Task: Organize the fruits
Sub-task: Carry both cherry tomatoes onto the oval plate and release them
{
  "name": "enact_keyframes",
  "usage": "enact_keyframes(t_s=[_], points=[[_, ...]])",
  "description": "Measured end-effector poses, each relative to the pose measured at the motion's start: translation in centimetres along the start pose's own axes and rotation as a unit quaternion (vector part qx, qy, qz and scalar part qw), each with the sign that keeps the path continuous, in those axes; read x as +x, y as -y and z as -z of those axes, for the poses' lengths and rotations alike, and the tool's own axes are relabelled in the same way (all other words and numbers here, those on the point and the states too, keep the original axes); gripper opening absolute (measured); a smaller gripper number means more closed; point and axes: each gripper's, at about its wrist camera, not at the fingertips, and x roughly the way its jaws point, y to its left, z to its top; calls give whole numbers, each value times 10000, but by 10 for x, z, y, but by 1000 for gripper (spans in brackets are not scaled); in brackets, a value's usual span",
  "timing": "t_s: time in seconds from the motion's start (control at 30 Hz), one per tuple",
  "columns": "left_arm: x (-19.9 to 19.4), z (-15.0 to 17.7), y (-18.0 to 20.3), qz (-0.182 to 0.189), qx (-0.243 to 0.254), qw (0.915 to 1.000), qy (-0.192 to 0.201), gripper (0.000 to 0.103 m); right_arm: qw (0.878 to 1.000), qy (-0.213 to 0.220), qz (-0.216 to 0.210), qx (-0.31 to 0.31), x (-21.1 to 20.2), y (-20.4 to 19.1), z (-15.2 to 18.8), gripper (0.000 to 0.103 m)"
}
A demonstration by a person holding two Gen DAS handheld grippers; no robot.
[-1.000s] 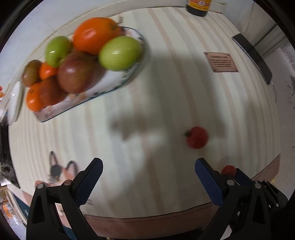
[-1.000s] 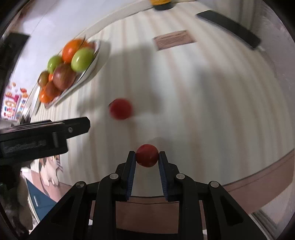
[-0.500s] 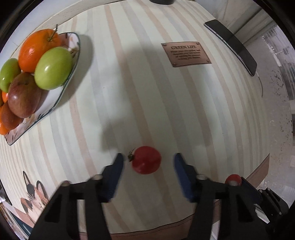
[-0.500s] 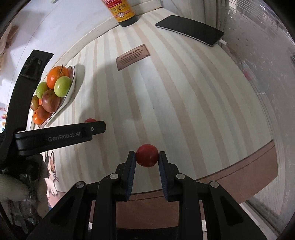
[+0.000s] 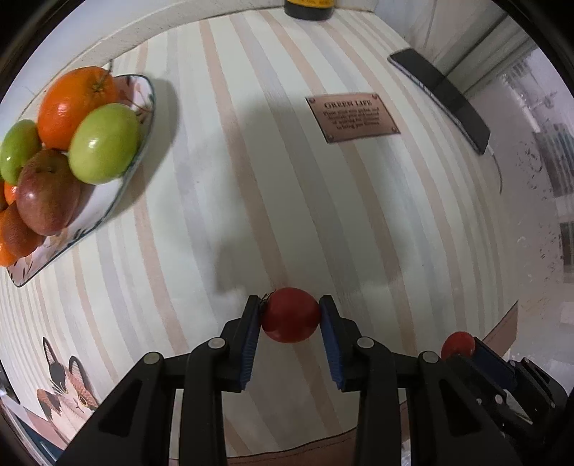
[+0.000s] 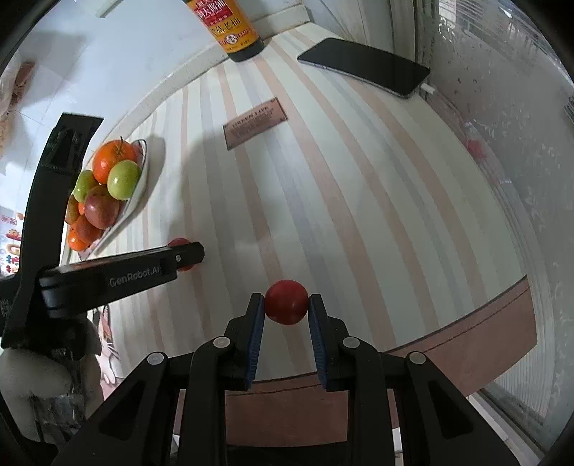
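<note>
Writing shows in three places. Lettering reading "GenRobot.AI" runs along the black arm of the left gripper, at the left of the right wrist view. A brown printed plaque on the striped cream tablecloth, upper right of centre in the left wrist view, is headed "GREEN LIFE"; its smaller lines are too blurred to read. A dark sauce bottle with a yellow and red label at the top edge of the right wrist view carries Chinese characters I cannot make out.

In the left wrist view the left gripper is clenched on a small round red tomato, low in the frame, blue pads pressing both sides. The right gripper likewise grasps a second small red tomato, low centre.

A white patterned dish at the upper left holds an orange, green and reddish fruits. A black smartphone lies flat at the upper right.
</note>
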Motion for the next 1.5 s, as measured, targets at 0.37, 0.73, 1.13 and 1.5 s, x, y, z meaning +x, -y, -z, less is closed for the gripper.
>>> enact_keyframes(t_s=[0.37, 0.73, 1.13, 1.5], points=[[-77, 26, -116, 291, -1177, 9907, 612, 30, 9952, 27, -670, -712, 4, -74, -20, 27], [-93, 34, -274, 1325, -3330, 9302, 790, 30, 9713, -207, -2048, -1190, 68, -222, -46, 27], [-66, 34, -326, 1792, -3915, 9003, 630, 30, 9708, -482, -1745, -1573, 129, -282, -48, 27], [-65, 19, -324, 1271, -3527, 9261, 436, 39, 9765, -501, -1590, -1370, 129, -285, -55, 67]])
